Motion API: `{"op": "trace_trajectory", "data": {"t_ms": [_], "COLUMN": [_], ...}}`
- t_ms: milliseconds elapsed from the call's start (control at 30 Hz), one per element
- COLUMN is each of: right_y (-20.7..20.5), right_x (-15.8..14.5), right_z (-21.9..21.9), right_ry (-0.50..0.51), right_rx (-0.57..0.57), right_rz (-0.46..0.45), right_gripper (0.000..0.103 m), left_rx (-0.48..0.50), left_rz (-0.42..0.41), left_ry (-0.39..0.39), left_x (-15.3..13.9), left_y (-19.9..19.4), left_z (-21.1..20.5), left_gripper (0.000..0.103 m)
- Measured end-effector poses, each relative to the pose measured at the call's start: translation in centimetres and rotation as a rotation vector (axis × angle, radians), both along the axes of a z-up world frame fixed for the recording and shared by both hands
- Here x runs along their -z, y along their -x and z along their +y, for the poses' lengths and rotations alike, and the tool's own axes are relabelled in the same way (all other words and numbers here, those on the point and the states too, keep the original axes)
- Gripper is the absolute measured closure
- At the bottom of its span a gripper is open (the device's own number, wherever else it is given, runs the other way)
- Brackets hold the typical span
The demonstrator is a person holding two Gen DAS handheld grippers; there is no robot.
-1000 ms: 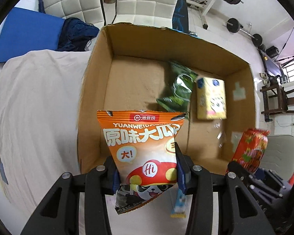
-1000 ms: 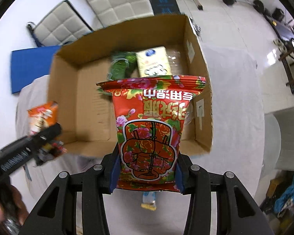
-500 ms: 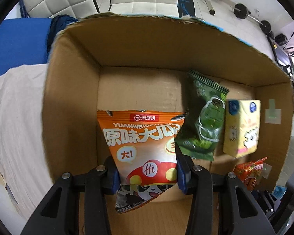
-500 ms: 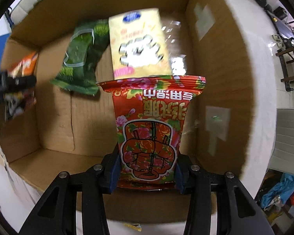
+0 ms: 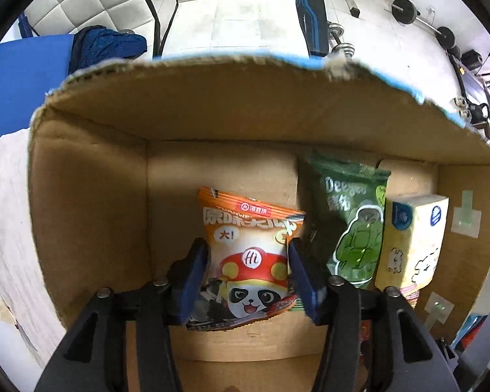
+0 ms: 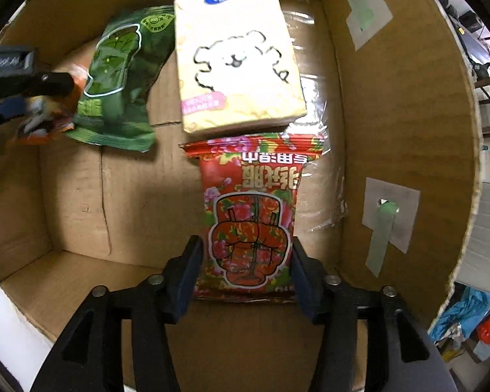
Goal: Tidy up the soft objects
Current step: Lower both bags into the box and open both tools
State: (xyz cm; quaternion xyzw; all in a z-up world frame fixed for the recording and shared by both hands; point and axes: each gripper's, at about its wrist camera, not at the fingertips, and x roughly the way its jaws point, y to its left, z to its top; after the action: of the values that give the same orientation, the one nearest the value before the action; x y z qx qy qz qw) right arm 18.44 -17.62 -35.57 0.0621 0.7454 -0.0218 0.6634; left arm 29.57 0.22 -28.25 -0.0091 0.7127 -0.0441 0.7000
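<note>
Both grippers reach into a cardboard box [image 5: 88, 202]. My left gripper [image 5: 248, 248] stands wider than before around an orange panda snack bag [image 5: 250, 254], which lies on the box floor left of a green snack bag [image 5: 352, 222]. My right gripper [image 6: 245, 245] stands spread around a red flowered snack bag [image 6: 251, 209], lying just below a yellow tissue pack [image 6: 235, 68]. The tissue pack [image 5: 411, 241] and green bag [image 6: 121, 78] show in both views. The left gripper [image 6: 13, 75] shows at the right wrist view's left edge.
The box walls [image 6: 401, 124] carry grey and green tape patches. Outside the box lie a beige cloth [image 5: 3, 212], a blue mat [image 5: 19, 78], white padded chairs [image 5: 232, 3] and gym weights [image 5: 405, 6] on the floor.
Both grippers went down into the box with their bags. Their jaws have spread, and the orange and red bags now rest on the box floor.
</note>
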Motion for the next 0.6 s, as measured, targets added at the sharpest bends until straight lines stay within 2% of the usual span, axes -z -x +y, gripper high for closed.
{"op": "trace_trajectory", "data": {"t_ms": [67,200,267,300,333,367,433,500,600], "right_y": [0.0,-0.1,0.0,0.1,0.3,0.3,0.7,1.2,1.1], "right_x": [-0.8,-2.3,-3.2,-3.6,-4.2,-4.6,-5.8,-6.8,-8.1], "right_z": [-0.1,-0.4,-0.5,-0.5,-0.5,-0.3,-0.1,0.1,0.5], "right_ry": [0.006,0.005,0.008,0.008,0.004,0.001,-0.001,0.005,0.008], "right_rx": [0.001,0.0,0.001,0.003,0.005,0.009,0.011,0.013,0.008], "right_rz": [-0.023,-0.057,-0.077,-0.089,-0.108,-0.122,-0.154,-0.179,-0.207], "right_gripper": [0.033,0.033,0.03,0.026,0.014,0.005,0.0,0.0,0.0], "left_rx": [0.006,-0.008,-0.014,-0.02,-0.022,-0.022,-0.019,-0.015,-0.017], "left_rz": [0.01,-0.009,-0.03,-0.047,-0.061,-0.074,-0.111,-0.134,-0.165], "left_ry": [-0.001,0.016,0.029,0.034,0.038,0.04,0.033,0.033,0.036], "left_x": [-0.6,-2.5,-3.6,-4.4,-5.1,-5.6,-6.9,-8.0,-9.2], "left_y": [0.1,1.0,1.4,2.0,2.4,2.7,4.1,5.3,7.5], "left_z": [0.2,0.8,1.5,1.8,2.1,2.5,2.7,2.7,3.3], "left_gripper": [0.053,0.05,0.043,0.032,0.025,0.023,0.016,0.009,0.007]}}
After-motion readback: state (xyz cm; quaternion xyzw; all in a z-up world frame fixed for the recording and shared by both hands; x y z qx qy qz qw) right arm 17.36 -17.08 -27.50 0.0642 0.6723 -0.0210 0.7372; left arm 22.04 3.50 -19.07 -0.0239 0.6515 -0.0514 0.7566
